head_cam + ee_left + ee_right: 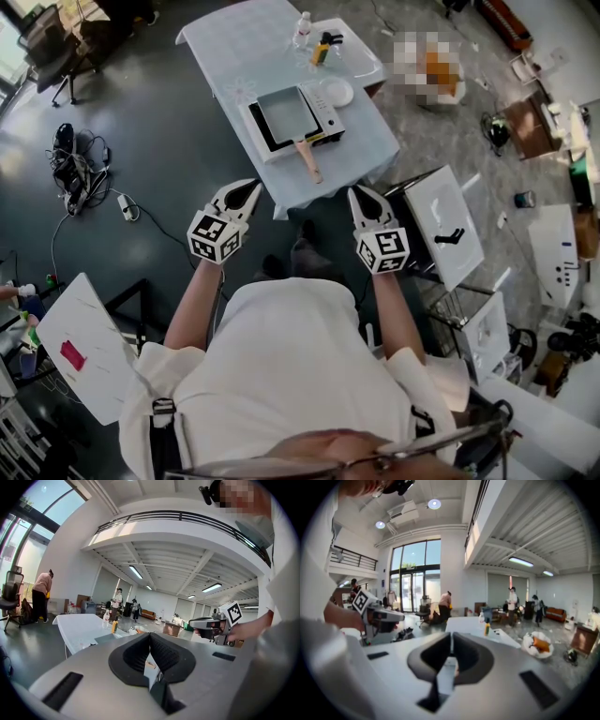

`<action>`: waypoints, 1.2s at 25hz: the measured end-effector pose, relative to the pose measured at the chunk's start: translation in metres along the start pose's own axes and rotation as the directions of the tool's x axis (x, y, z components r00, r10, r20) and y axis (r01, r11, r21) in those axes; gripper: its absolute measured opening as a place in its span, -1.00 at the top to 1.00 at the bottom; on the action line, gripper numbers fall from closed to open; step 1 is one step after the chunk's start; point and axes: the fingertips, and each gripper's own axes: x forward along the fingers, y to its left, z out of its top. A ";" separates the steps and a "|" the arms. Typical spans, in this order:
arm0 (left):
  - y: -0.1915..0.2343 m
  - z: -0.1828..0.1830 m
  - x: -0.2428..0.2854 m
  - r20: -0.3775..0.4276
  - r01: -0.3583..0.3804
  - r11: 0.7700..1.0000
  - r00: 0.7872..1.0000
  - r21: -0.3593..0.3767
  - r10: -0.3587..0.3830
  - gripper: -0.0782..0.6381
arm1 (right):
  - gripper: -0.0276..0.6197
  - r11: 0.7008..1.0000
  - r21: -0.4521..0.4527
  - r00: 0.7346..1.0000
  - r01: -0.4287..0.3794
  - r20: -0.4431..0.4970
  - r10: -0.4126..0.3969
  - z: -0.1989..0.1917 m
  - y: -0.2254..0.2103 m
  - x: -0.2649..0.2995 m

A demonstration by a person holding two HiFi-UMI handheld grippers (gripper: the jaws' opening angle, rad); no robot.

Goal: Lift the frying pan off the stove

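A rectangular grey frying pan (289,112) with a wooden handle (307,159) sits on a white portable stove (328,120) on the table (234,56) ahead of me. My left gripper (247,189) hangs short of the table's near left corner, shut and empty. My right gripper (360,195) is level with it, off the near right corner, also shut with nothing in it. In the left gripper view the jaws (150,637) meet, and the right gripper shows at the right. In the right gripper view the jaws (452,637) also meet.
A water bottle (302,28), a yellow bottle (320,52) and a white plate (336,91) stand on the table behind the stove. A side table (441,225) is at my right, cables (80,169) lie on the floor at the left. People stand far off.
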 end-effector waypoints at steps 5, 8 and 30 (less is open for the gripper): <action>0.010 0.000 0.016 0.001 -0.019 1.000 1.000 -0.010 0.019 0.70 | 0.80 1.000 0.002 1.000 -0.023 -0.011 0.023 -0.003 -0.013 0.019; 0.016 0.002 0.029 0.004 -0.036 0.999 0.999 -0.018 0.036 0.70 | 0.80 0.999 0.005 0.999 -0.047 -0.013 0.047 -0.002 -0.023 0.032; 0.034 -0.012 0.124 -0.022 -0.160 0.974 0.987 -0.160 0.159 0.70 | 0.80 0.940 0.027 0.933 -0.340 -0.119 0.341 -0.023 -0.083 0.129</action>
